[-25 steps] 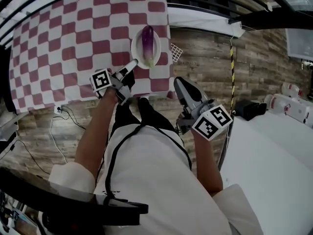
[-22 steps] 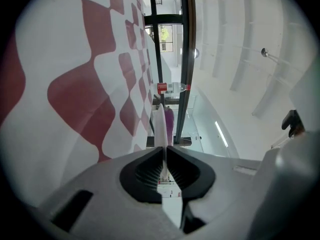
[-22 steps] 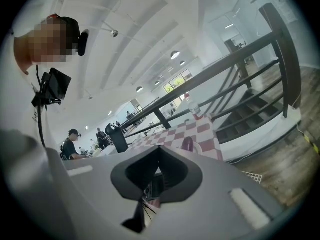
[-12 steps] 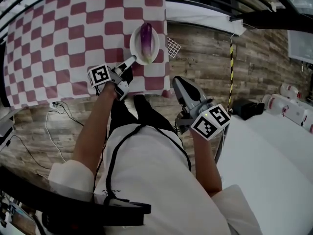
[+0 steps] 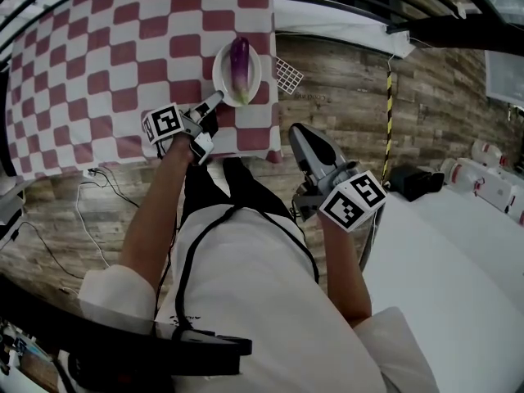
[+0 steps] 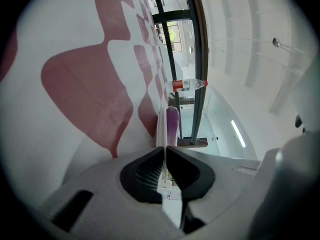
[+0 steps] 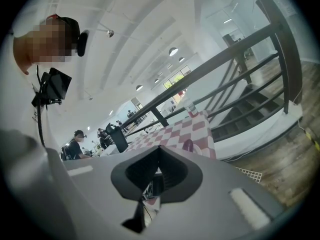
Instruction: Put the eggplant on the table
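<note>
A purple eggplant [image 5: 238, 57] lies on a white plate [image 5: 223, 79] near the right edge of the red-and-white checked table [image 5: 98, 64]. My left gripper [image 5: 218, 97] is at the plate's near rim. In the left gripper view its jaws [image 6: 165, 148] are shut on the thin white plate rim [image 6: 161, 129], with the eggplant [image 6: 172, 124] just beyond. My right gripper [image 5: 297, 132] hangs off the table's right corner over the wooden floor, shut and holding nothing [image 7: 159, 150]. From there the eggplant [image 7: 188, 145] shows ahead.
A water bottle with a red label [image 6: 187, 85] stands at the table's far edge. A small white grid piece [image 5: 288, 75] lies beside the table's right edge. Black railings [image 5: 458, 27] run behind. Cables [image 5: 98, 191] trail on the floor at the left.
My left gripper has kept to the plate's near rim and sunk a little. My right gripper has shifted only slightly beside the table corner.
</note>
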Action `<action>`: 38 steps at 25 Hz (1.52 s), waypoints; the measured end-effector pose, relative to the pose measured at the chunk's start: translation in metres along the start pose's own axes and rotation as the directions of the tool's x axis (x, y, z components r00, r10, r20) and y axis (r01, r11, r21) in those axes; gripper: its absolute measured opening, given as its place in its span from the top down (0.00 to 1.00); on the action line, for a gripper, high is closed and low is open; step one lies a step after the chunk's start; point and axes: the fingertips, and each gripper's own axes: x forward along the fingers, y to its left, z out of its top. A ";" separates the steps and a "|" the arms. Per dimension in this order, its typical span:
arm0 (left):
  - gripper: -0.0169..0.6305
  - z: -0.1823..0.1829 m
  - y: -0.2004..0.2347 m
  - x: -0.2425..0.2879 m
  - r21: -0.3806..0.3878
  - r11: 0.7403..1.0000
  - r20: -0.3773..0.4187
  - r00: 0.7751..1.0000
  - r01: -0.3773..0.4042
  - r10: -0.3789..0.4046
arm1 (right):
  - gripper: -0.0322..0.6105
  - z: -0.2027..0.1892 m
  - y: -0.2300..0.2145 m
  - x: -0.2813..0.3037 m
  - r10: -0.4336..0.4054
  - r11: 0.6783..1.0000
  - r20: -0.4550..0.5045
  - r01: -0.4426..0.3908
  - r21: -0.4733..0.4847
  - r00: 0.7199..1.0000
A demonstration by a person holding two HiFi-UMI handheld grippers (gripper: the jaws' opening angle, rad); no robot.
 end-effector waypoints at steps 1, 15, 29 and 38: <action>0.93 0.000 0.001 0.003 0.004 1.000 -0.002 1.000 -0.020 0.020 | 0.94 0.002 -0.003 0.000 0.000 1.000 0.000 0.000 0.002 1.000; 0.94 0.003 0.022 0.006 0.037 0.954 -0.010 0.954 -0.299 0.299 | 0.94 0.010 -0.001 -0.003 0.006 1.000 0.032 -0.007 0.015 0.999; 0.73 0.001 0.017 -0.006 0.075 0.914 -0.031 0.915 -0.400 0.403 | 0.94 0.019 0.024 -0.012 0.001 1.000 0.090 0.000 -0.005 0.996; 0.75 0.001 -0.002 -0.052 0.123 0.916 -0.017 0.922 -0.382 0.387 | 0.94 0.018 0.050 -0.014 0.028 0.999 0.113 -0.024 -0.032 0.993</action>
